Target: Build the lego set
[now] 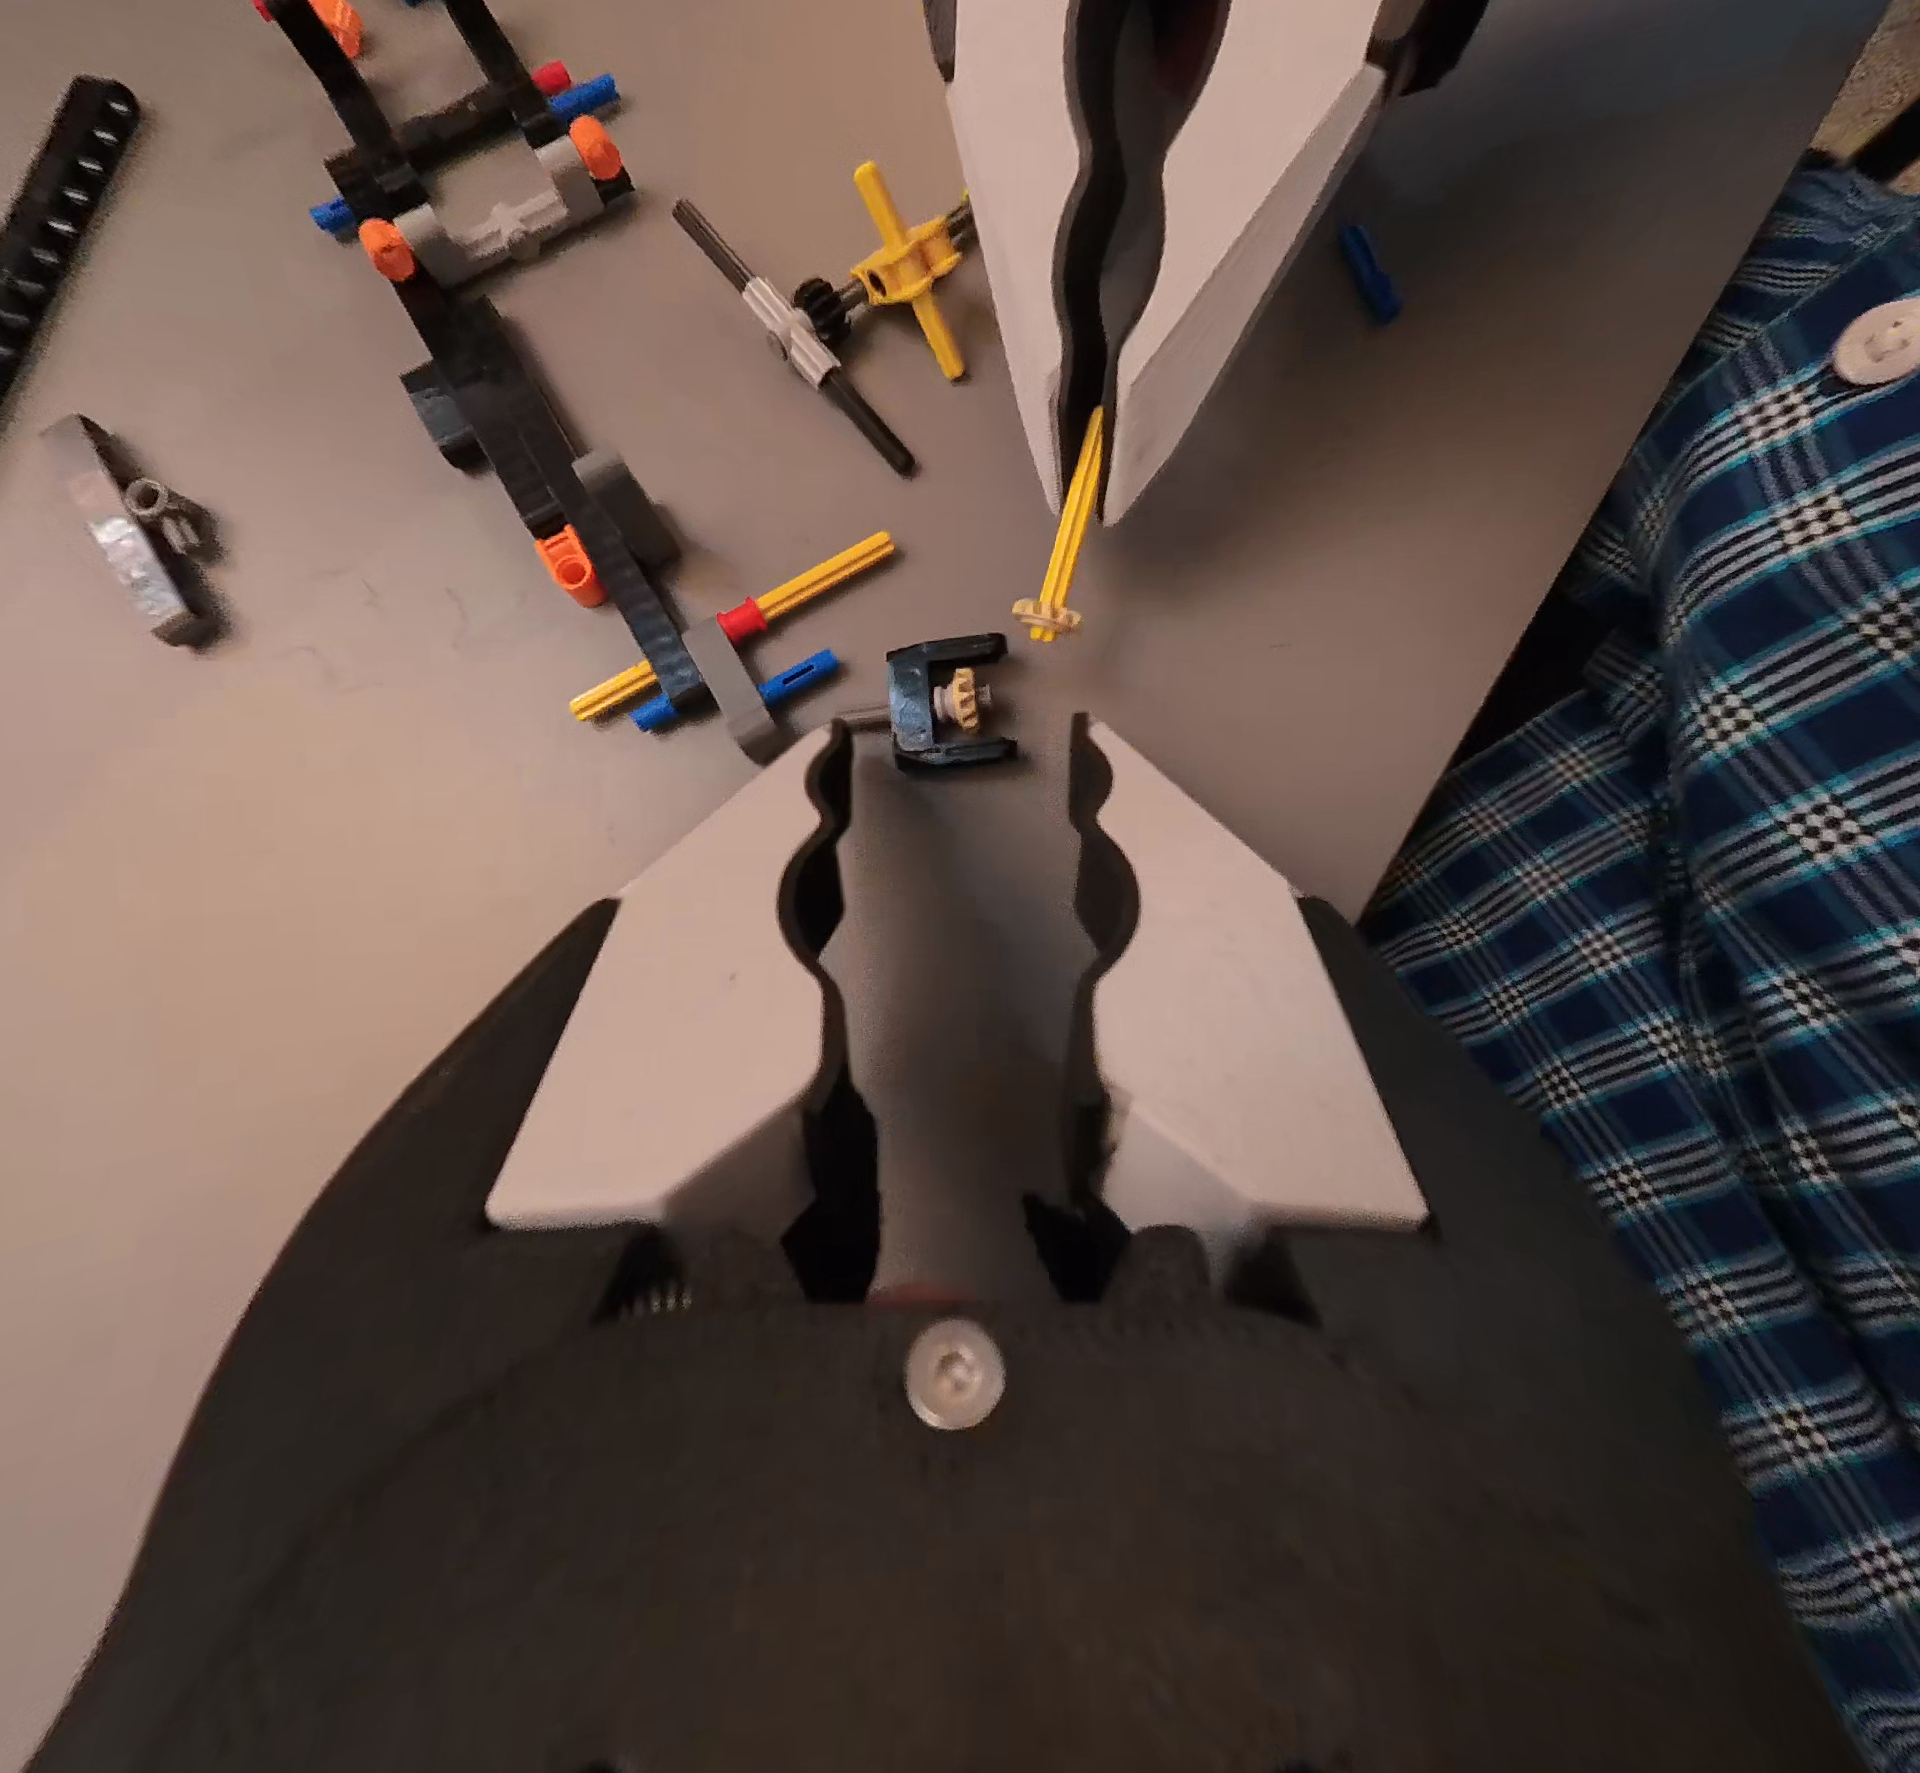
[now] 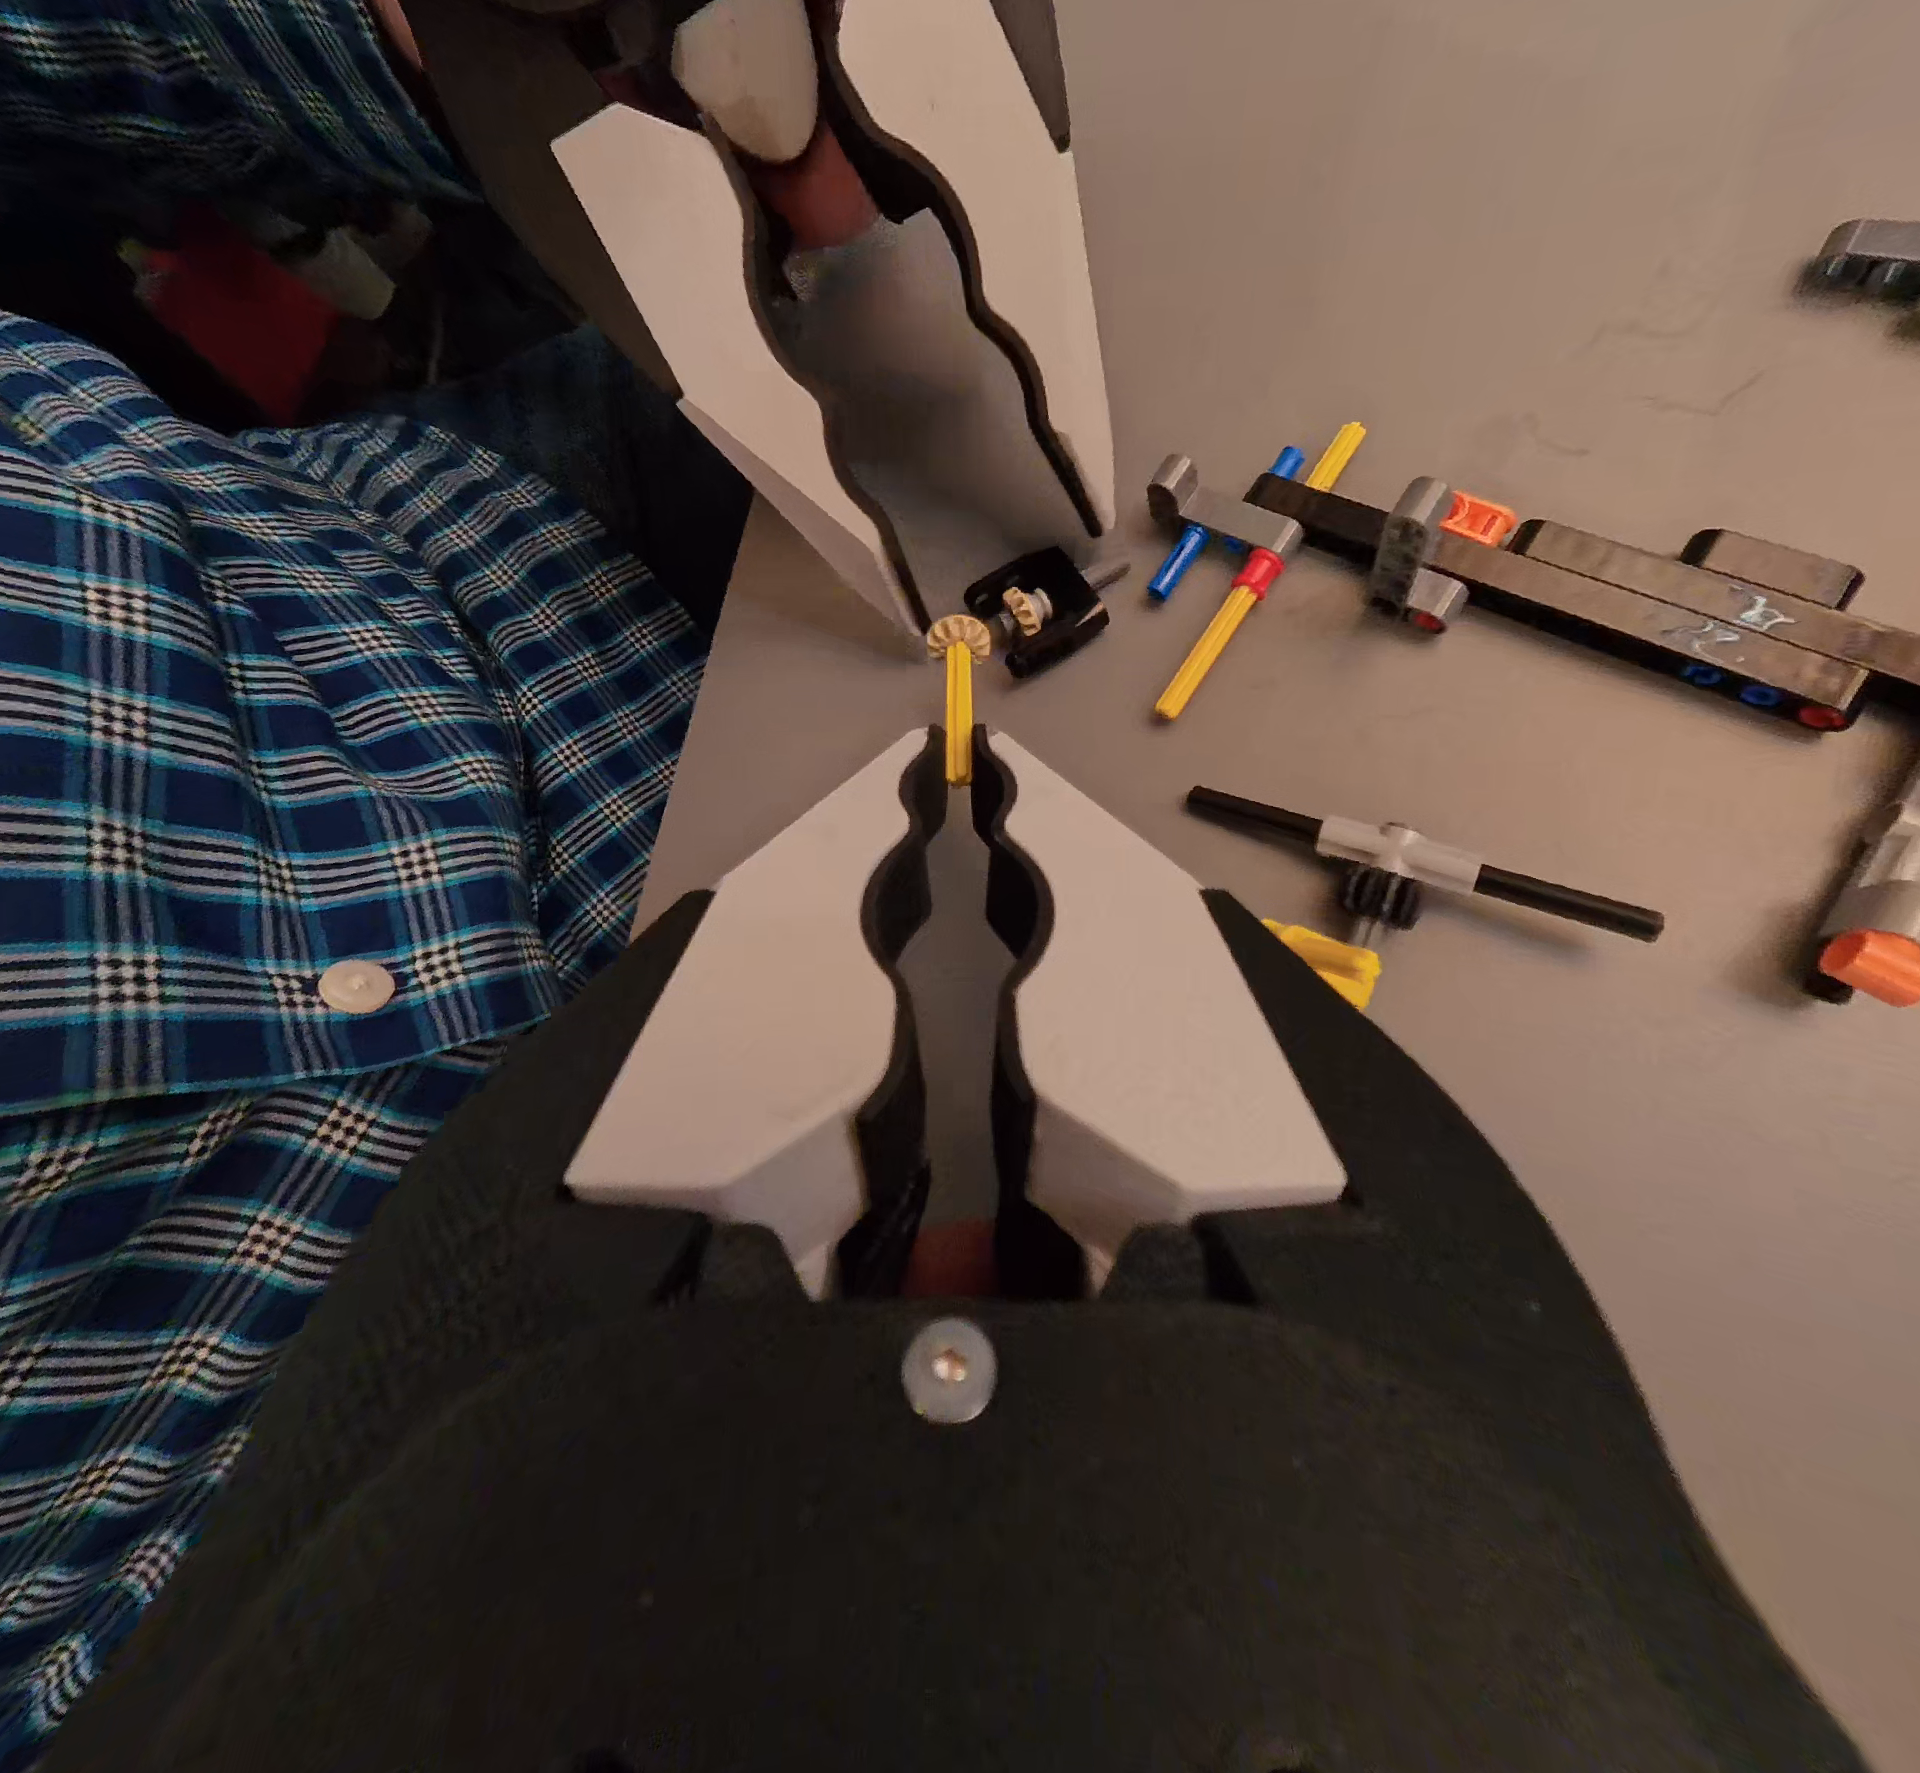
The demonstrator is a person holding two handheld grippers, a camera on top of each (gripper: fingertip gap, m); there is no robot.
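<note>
My left gripper (image 1: 961,734) is open and empty. A small black U-shaped frame (image 1: 951,700) with a tan gear inside lies on the table just ahead of its tips. My right gripper (image 2: 956,738) is shut on a yellow axle (image 2: 958,715) with a tan bevel gear (image 2: 956,640) on its far end. That gear hangs just beside the black frame (image 2: 1039,617). In the left wrist view the right gripper (image 1: 1086,497) comes in from above with the axle (image 1: 1075,518) pointing down at the frame. The left gripper (image 2: 1008,582) also shows in the right wrist view, open around the frame.
A long black chassis assembly (image 1: 468,289) with orange, grey and blue parts lies to the left, with a yellow axle and red bushing (image 1: 769,617) through its near end. A black axle with a grey connector (image 1: 800,331) and a yellow cross piece (image 1: 904,269) lie nearby. A person's plaid shirt (image 1: 1714,788) is at the table edge. The grippers' ends are close to 4 cm from one another.
</note>
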